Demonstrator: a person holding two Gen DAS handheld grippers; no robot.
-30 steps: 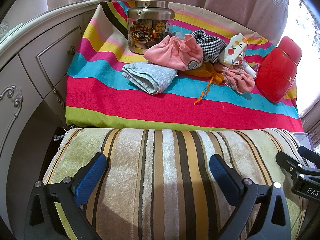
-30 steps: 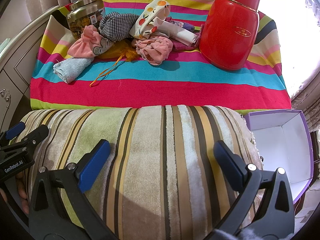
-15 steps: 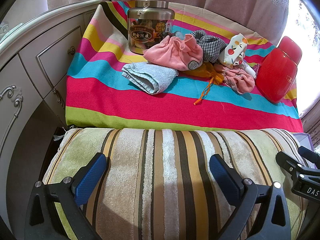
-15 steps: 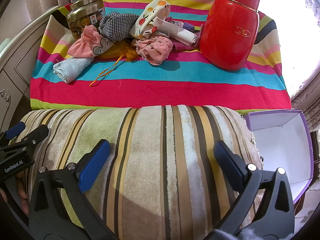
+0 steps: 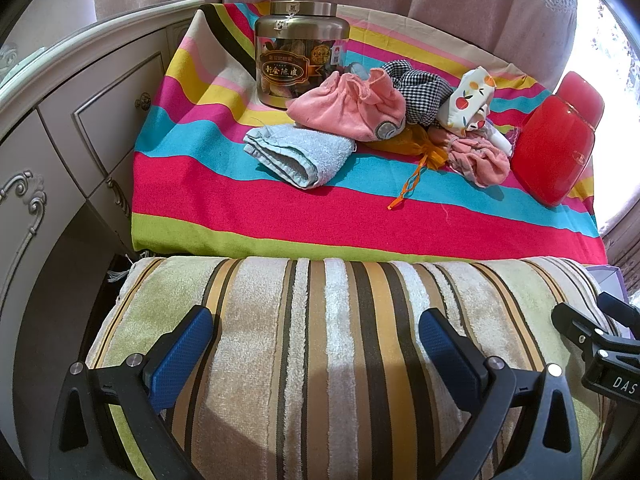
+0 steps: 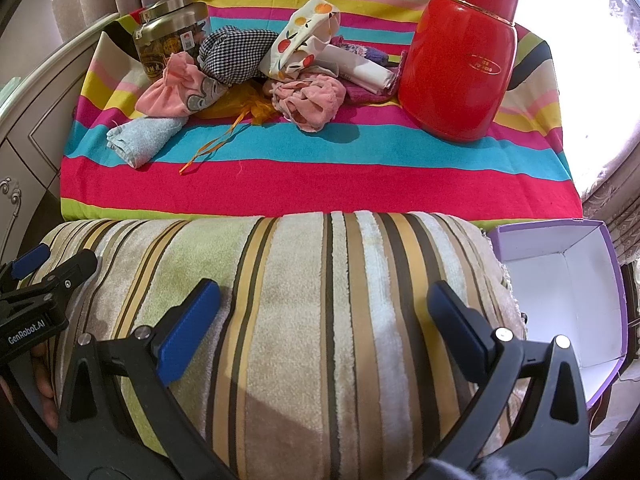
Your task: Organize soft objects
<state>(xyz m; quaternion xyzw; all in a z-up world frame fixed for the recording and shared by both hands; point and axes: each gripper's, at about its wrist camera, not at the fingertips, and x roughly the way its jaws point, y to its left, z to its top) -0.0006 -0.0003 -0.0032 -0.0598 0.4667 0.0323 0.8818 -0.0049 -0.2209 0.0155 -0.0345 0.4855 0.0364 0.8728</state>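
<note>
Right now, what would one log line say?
left gripper: open, over cushion | right gripper: open, over cushion | cloths: piled on table | box: empty

Red flask (image 6: 458, 56) upright at right of striped surface (image 6: 320, 184); labelled jar (image 5: 301, 52) (metal lid) far left; open purple box (image 6: 568, 304) beside.
</note>
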